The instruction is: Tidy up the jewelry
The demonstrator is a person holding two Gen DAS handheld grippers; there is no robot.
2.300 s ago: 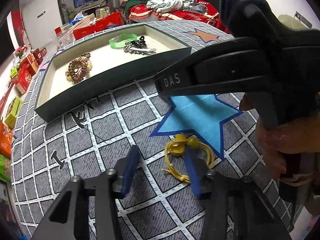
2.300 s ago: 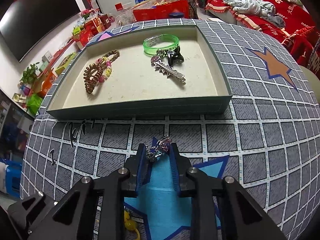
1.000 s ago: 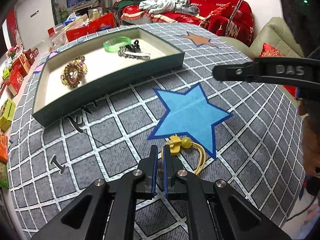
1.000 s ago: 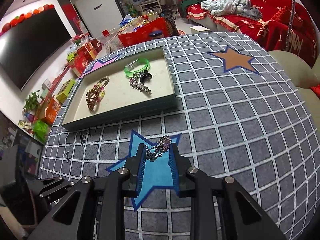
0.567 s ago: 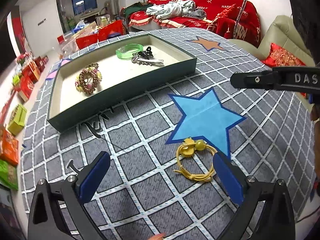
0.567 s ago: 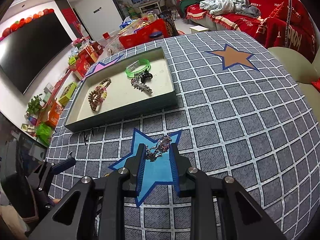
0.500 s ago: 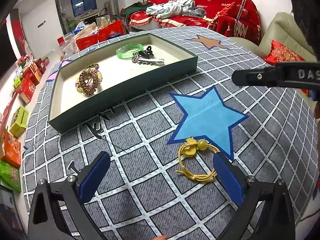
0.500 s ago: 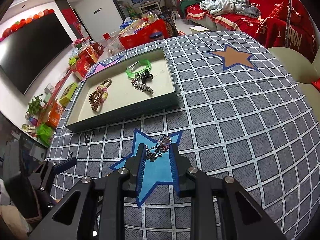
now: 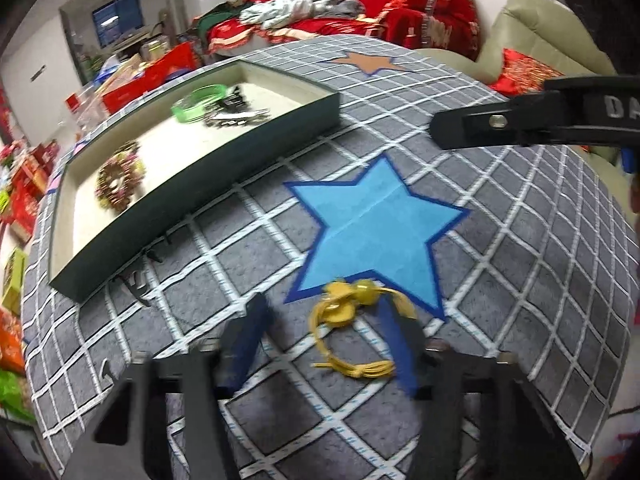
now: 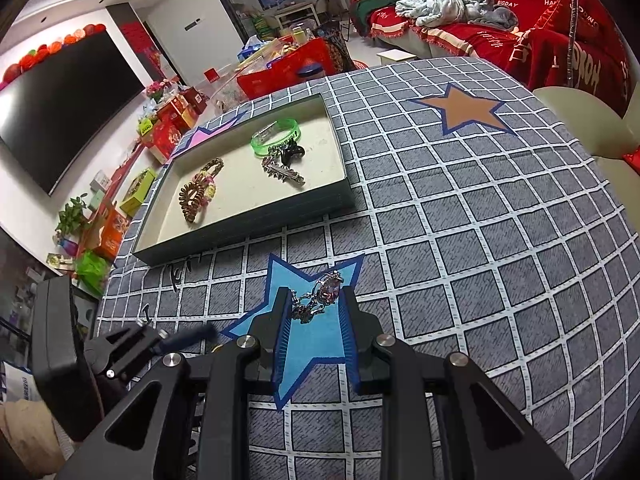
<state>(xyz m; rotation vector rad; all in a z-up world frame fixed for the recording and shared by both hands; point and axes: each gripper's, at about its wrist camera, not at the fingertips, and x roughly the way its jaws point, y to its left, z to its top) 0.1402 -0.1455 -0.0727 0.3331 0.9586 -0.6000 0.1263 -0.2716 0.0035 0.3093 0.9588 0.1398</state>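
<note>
Four pieces lie in one tray (image 10: 256, 222); one yellow bracelet (image 9: 352, 334) outside.
</note>
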